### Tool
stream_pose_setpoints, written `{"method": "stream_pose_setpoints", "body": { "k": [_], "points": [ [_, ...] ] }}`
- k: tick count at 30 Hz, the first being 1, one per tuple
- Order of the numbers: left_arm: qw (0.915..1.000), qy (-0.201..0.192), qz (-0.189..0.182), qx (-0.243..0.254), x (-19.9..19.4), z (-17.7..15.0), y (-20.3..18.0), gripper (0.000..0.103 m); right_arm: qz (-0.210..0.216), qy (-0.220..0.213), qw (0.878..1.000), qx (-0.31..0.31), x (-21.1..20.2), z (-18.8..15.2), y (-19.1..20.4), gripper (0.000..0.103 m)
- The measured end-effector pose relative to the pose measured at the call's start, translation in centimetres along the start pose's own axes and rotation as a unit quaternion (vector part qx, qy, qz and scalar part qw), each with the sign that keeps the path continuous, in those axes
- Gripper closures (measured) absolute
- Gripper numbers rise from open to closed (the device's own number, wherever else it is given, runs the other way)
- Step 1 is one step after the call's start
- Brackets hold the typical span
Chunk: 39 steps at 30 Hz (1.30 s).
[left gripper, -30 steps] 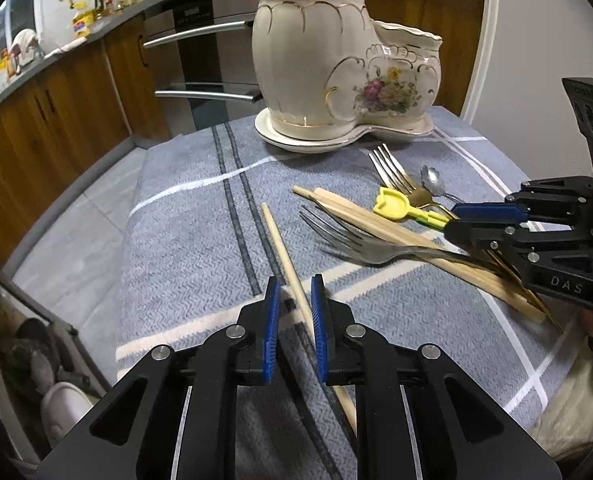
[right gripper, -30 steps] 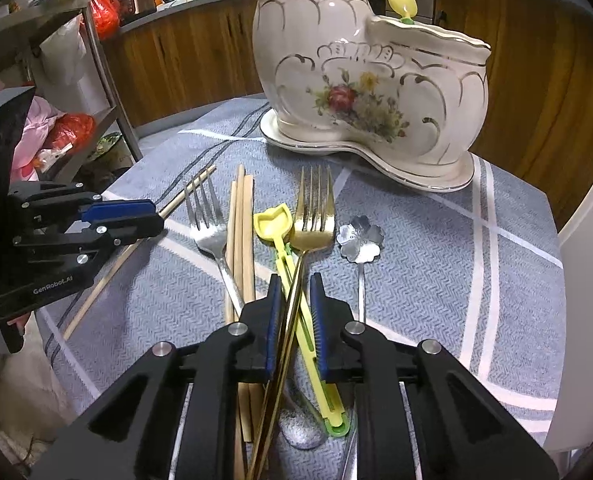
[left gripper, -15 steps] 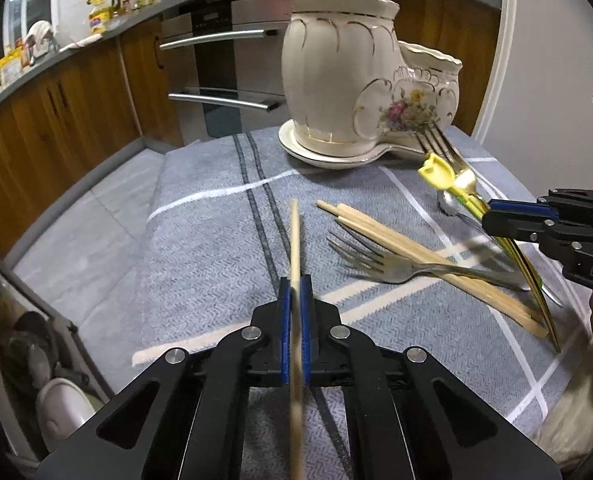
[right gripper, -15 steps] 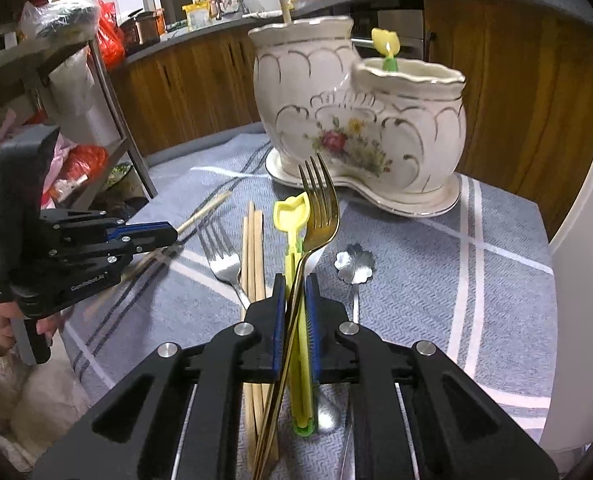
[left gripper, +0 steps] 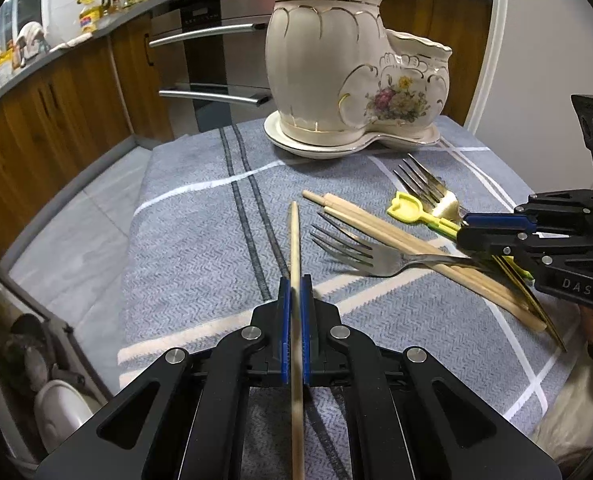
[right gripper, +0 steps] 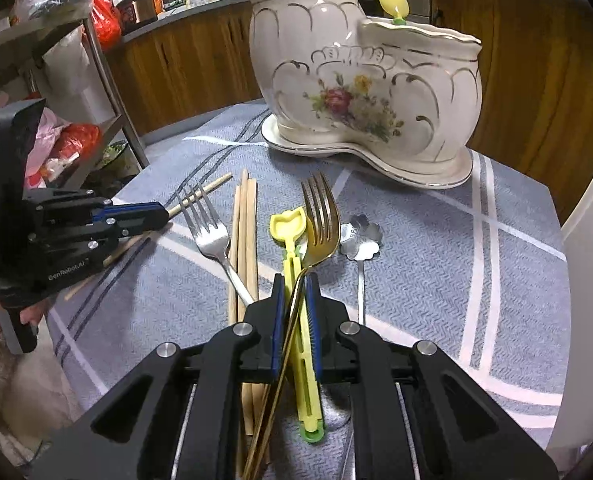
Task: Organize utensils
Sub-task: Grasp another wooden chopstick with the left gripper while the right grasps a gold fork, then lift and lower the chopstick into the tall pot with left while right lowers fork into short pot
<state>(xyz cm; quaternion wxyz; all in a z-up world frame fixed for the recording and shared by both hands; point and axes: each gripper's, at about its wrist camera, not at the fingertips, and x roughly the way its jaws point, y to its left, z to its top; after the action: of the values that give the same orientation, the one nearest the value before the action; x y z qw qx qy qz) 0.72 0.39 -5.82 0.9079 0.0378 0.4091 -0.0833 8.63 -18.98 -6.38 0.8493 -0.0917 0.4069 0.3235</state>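
Observation:
My left gripper [left gripper: 295, 286] is shut on a single wooden chopstick [left gripper: 295, 240] and holds it above the grey cloth. My right gripper [right gripper: 296, 284] is shut on a gold fork [right gripper: 320, 216] together with a yellow plastic utensil [right gripper: 288, 228]. A silver fork [right gripper: 206, 228], several wooden chopsticks [right gripper: 245, 232] and a flower-shaped spoon [right gripper: 361, 236] lie on the cloth. The cream two-part ceramic holder [left gripper: 336, 64] stands at the back, also in the right wrist view [right gripper: 356, 80], with a yellow utensil [right gripper: 393, 2] in its lower part.
A grey striped cloth [left gripper: 200, 240] covers the table. Wooden kitchen cabinets [left gripper: 56, 112] and an oven stand behind it. A metal rack with bags [right gripper: 68, 92] stands to the left in the right wrist view. The table edge drops off at left.
Both grippers closed: the left on the chopstick, the right on the gold fork and yellow utensil. Both lifted their loads, and the right has since dropped back toward the cloth.

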Motion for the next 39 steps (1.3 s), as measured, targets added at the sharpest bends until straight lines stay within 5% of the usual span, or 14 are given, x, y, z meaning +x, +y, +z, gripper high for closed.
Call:
{"method": "stream_pose_setpoints", "body": {
  "k": [22,26,31,39],
  "points": [
    [0.9999,-0.006,0.012,0.011,0.2,0.0,-0.3,0.098,-0.003,-0.015,0.999,0.03,0.1,0.6,-0.7,0.098],
    [0.9998,-0.005,0.013,0.014,0.3,0.1,-0.4,0.098,-0.019,-0.012,0.999,0.037,0.2,0.8,-0.9,0.088],
    [0.9997,-0.003,0.017,0.019,0.4,0.3,-0.5,0.097,0.015,0.0,0.998,0.057,0.7,0.8,-1.5,0.088],
    [0.9999,-0.003,0.01,0.014,0.4,0.5,-0.2,0.098,0.004,-0.012,0.999,0.049,0.0,0.6,-1.3,0.096]
  ]
}}
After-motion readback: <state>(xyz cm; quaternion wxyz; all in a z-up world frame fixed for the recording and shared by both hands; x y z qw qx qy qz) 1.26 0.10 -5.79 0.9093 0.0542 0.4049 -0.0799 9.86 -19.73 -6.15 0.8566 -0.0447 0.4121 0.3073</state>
